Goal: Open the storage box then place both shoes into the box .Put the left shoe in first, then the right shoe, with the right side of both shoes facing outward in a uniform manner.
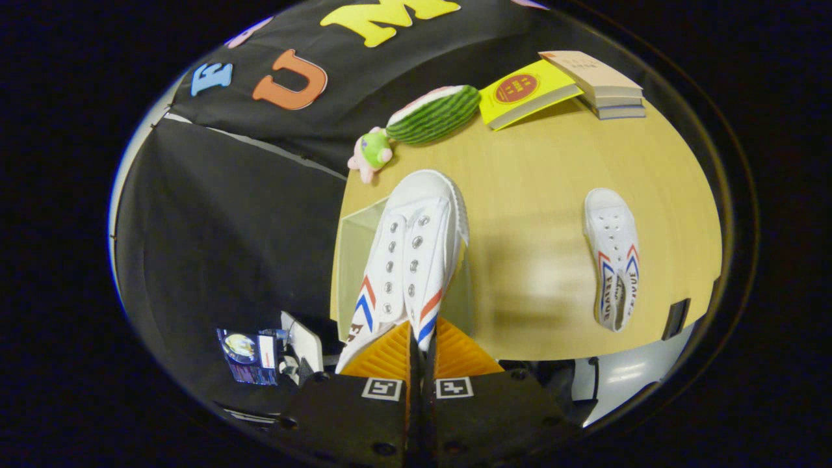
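a light wooden desk (552, 214) with a curved edge stands against black cloth walls (214, 214). pale grey floor (624, 377) shows below its near edge. soft light glares off the desktop.

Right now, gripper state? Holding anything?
Gripper: shut on the held shoe, pinching its heel end, above the clear box. The other shoe lies on the table, untouched.
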Available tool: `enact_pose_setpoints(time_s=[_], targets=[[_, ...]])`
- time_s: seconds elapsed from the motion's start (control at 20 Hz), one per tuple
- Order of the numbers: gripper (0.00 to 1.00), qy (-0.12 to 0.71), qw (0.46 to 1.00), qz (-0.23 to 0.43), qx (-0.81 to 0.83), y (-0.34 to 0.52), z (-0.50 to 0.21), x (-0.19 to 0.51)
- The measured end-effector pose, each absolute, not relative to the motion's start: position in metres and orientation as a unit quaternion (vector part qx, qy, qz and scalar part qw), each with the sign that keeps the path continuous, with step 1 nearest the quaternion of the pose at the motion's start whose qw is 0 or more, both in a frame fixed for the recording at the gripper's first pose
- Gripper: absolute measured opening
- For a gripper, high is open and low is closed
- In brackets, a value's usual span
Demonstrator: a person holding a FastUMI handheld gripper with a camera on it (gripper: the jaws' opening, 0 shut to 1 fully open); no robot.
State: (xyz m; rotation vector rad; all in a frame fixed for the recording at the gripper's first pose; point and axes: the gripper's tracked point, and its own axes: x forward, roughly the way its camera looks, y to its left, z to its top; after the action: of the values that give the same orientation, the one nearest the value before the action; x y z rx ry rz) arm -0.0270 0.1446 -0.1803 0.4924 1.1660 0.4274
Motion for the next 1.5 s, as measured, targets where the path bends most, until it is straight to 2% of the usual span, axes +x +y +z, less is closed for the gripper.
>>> enact_pose_setpoints(time_s=[0.45, 0.8, 1.0, 1.05, 1.25, 1.35, 1.4, 1.5], targets=[[0.05, 0.569, 0.776, 0.216, 0.165, 0.272, -0.226, 0.000], [0.06, 0.600, 0.766, 0.177, 0.150, 0.304, -0.286, 0.022], [0.07, 0.604, 0.752, 0.179, 0.195, 0.323, -0.288, 0.022], [0.15, 0.599, 0.753, 0.183, 0.203, 0.326, -0.284, 0.025], [0.72, 0.569, 0.773, 0.209, 0.188, 0.334, -0.266, 0.029], [0.77, 0.549, 0.789, 0.215, 0.174, 0.331, -0.254, 0.031], [0.84, 0.540, 0.796, 0.217, 0.167, 0.327, -0.247, 0.031], [0.86, 0.521, 0.810, 0.217, 0.160, 0.318, -0.231, 0.033]])
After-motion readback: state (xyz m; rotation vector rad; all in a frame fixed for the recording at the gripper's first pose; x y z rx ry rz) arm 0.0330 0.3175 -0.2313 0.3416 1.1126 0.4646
